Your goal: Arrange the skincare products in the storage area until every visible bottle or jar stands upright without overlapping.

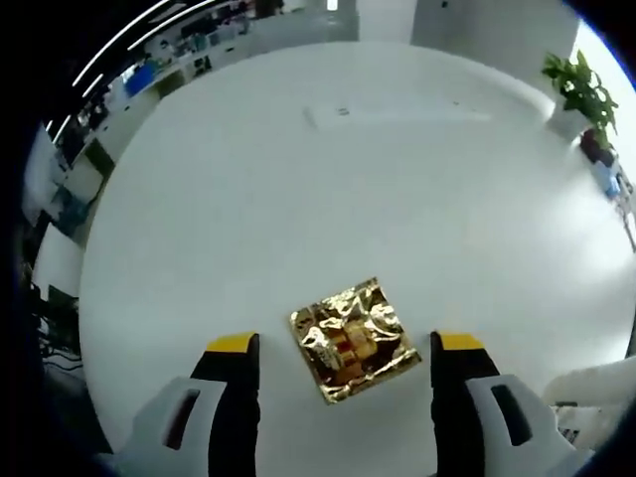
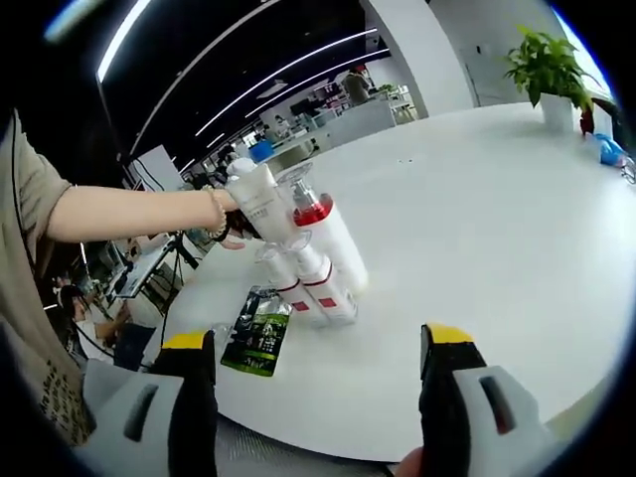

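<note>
In the left gripper view, a crinkled gold foil packet (image 1: pixel 350 339) lies flat on the white table (image 1: pixel 338 199), between and just beyond the jaws of my left gripper (image 1: pixel 345 348), which is open and holds nothing. In the right gripper view, several white bottles with red bands (image 2: pixel 316 280) stand or lean together near the table edge, one with a clear cap and red collar (image 2: pixel 312 207). A person's hand (image 2: pixel 231 221) grips a white tube (image 2: pixel 263 203) beside them. A dark green sachet (image 2: pixel 257 331) lies flat in front. My right gripper (image 2: pixel 318 348) is open, short of the bottles.
A potted plant (image 2: pixel 549 68) stands at the table's far side, seen too as a plant (image 1: pixel 579 91) in the left gripper view. The person's arm (image 2: pixel 129 213) reaches in from the left. Office desks and people lie beyond the table edge.
</note>
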`<action>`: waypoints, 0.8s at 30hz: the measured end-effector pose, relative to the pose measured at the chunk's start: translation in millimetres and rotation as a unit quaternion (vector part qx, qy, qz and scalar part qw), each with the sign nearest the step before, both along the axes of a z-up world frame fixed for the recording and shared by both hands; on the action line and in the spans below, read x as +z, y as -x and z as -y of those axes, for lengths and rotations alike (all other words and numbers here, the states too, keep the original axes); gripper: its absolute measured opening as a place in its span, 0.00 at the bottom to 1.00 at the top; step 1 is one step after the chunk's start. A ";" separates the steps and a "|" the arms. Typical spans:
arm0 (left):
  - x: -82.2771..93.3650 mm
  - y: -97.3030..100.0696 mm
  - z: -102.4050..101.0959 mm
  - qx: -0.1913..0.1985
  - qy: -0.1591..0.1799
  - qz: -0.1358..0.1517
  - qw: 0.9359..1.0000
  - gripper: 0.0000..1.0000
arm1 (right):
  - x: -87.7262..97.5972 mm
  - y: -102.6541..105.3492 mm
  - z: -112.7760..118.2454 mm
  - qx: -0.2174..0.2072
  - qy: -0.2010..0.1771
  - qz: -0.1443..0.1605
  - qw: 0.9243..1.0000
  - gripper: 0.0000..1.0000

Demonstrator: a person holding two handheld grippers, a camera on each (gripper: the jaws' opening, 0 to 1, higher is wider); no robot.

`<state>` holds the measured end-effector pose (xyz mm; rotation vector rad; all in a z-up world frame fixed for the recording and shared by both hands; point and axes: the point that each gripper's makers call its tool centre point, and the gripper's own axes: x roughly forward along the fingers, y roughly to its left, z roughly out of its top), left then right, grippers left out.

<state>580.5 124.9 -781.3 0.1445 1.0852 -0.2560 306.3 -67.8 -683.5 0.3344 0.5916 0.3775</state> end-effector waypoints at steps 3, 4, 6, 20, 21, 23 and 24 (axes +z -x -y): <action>0.6 0.5 0.1 -0.003 0.000 0.001 1.000 0.67 | -0.3 0.0 -0.7 0.002 0.001 -0.001 1.000 0.85; 0.9 0.7 0.2 -0.005 0.000 0.002 1.000 0.67 | -0.4 0.1 -0.7 0.002 0.001 -0.001 1.000 0.85; 1.1 0.8 0.0 -0.007 0.000 0.002 1.000 0.65 | -0.4 0.0 -0.7 0.001 0.000 -0.001 1.000 0.85; 6.8 2.9 2.6 -0.060 0.003 0.008 0.998 0.36 | -0.3 0.5 -0.3 0.001 0.004 0.000 1.000 0.85; 7.0 4.5 2.2 -0.062 0.002 0.005 0.998 0.36 | -0.2 0.5 -0.3 0.001 0.004 0.000 1.000 0.85; 7.8 4.5 0.1 -0.067 0.000 0.005 0.998 0.36 | -0.1 0.5 -0.5 0.002 0.005 0.000 1.000 0.85; 9.3 4.8 -1.2 -0.070 -0.001 0.006 0.998 0.36 | 0.0 0.5 -0.5 0.002 0.006 0.001 1.000 0.85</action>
